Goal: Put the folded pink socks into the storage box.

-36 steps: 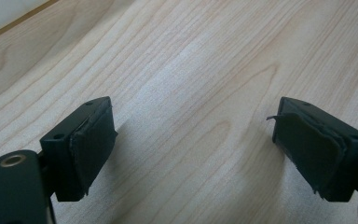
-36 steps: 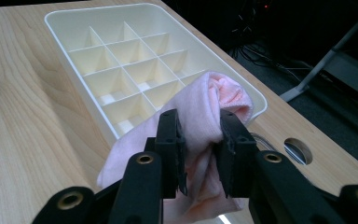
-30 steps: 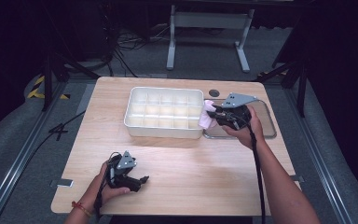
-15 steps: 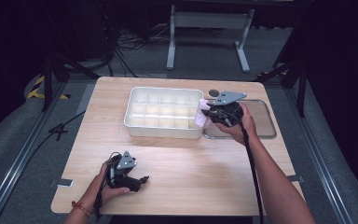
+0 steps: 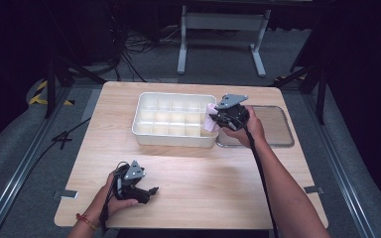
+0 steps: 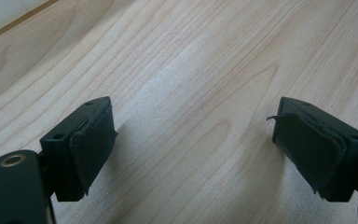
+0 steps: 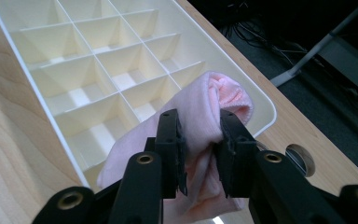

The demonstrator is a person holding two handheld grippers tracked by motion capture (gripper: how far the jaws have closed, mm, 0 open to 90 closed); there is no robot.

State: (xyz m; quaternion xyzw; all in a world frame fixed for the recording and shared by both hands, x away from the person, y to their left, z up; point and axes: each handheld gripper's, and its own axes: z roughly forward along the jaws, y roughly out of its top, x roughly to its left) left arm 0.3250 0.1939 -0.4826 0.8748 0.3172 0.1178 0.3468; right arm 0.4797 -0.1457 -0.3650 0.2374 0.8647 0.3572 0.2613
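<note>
Carrying step, with placement to follow. My right gripper [image 5: 217, 118] has its jaws clamped on a rolled pink cloth [image 7: 200, 126], pinched at the middle so that the folded end bulges beyond the pads, and holds it over the right end of the white divided tray [image 5: 144, 135], above the compartments nearest that wall. All the tray cells in sight are empty. My left gripper [image 5: 146, 191] rests on the wooden table [image 5: 203, 188] near the front edge, jaws wide apart with nothing between them. A flat grey tray [image 5: 278, 130] lies just right of the divided one. Next, I judge, I must lower the cloth squarely into one end cell, clear of the partitions, before spreading the jaws.
</note>
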